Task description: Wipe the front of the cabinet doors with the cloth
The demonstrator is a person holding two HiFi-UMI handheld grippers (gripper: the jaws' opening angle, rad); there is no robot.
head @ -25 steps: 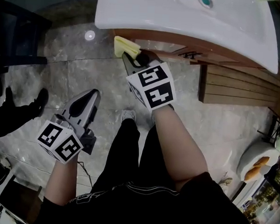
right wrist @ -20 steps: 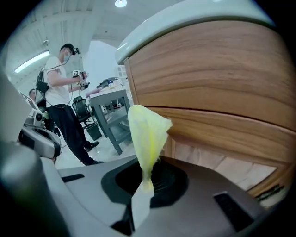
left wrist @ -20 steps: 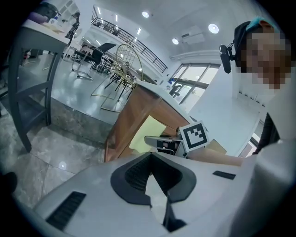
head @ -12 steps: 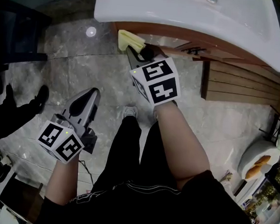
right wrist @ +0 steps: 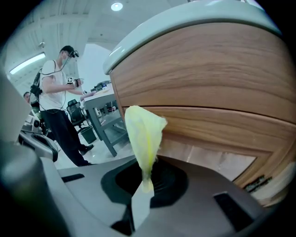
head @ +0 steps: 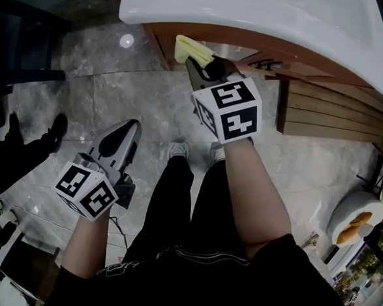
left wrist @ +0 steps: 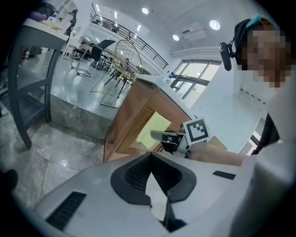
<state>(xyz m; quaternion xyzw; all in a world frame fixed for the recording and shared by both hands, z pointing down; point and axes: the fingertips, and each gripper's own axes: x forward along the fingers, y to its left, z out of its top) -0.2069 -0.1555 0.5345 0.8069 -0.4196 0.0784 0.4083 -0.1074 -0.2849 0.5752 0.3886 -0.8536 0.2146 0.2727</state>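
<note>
Since a second ago, our right claw [head: 199,59] has slid rightward along the cabinet front [right wrist: 208,78], carrying the yellow cloth [right wrist: 142,132] with it, while the left claw [head: 123,135] has stayed low over the floor [head: 85,83], well apart from the work. The right claw is clamped on the cloth's narrow lower end, and the bunched upper part presses against the wood just under the white basin [head: 253,19], near the cabinet's left corner. The left claw is closed with nothing between its jaws.

We judge the wipe to be mid-stroke, with most of the door front to the right not yet covered. The hold is only a thin pinch, so friction against the wood could drag the cloth out. If the bunch folds over, the hard jaw tips may scrape the door. Further right, the dark handle [right wrist: 256,183] could snag the cloth.
</note>
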